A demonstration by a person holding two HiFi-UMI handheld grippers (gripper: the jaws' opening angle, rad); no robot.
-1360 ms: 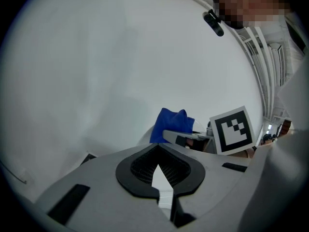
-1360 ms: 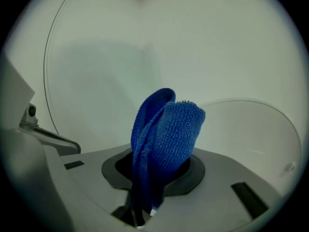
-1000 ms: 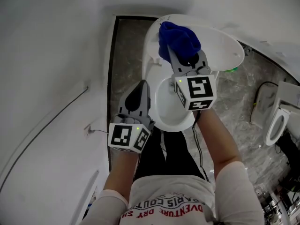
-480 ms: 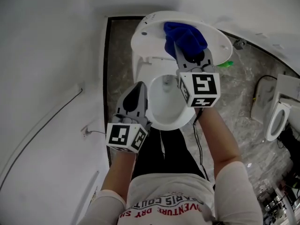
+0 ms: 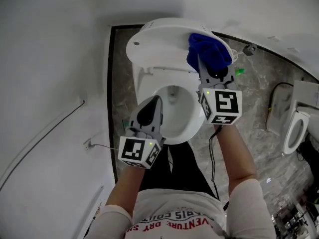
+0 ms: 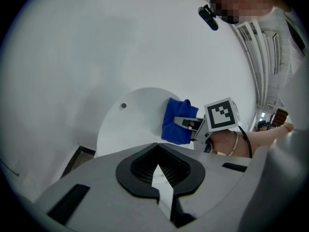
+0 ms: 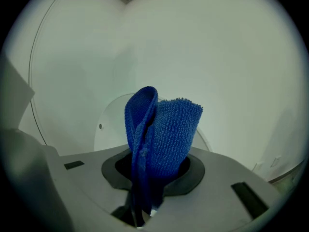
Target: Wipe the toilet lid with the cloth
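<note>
Rightward along the white toilet lid [image 5: 159,36] goes the blue cloth [image 5: 209,51], out from the lid's middle to its right end, and the left tongs [image 5: 153,102] have drifted in below the lid as well. Biggest thing first: the lid stands raised, back against the pale wall [image 5: 55,59]. Just below the lid sits the open bowl [image 5: 185,126]. Now the cloth: it's bunched in folds against the lid's right end, pinched fast in the right tongs [image 5: 209,67], whose jaws are clamped on the fabric. Over to the left tongs: they hang below the lid's left half, above the bowl's left rim, clear of the lid, jaws pressed together with nothing between them.
</note>
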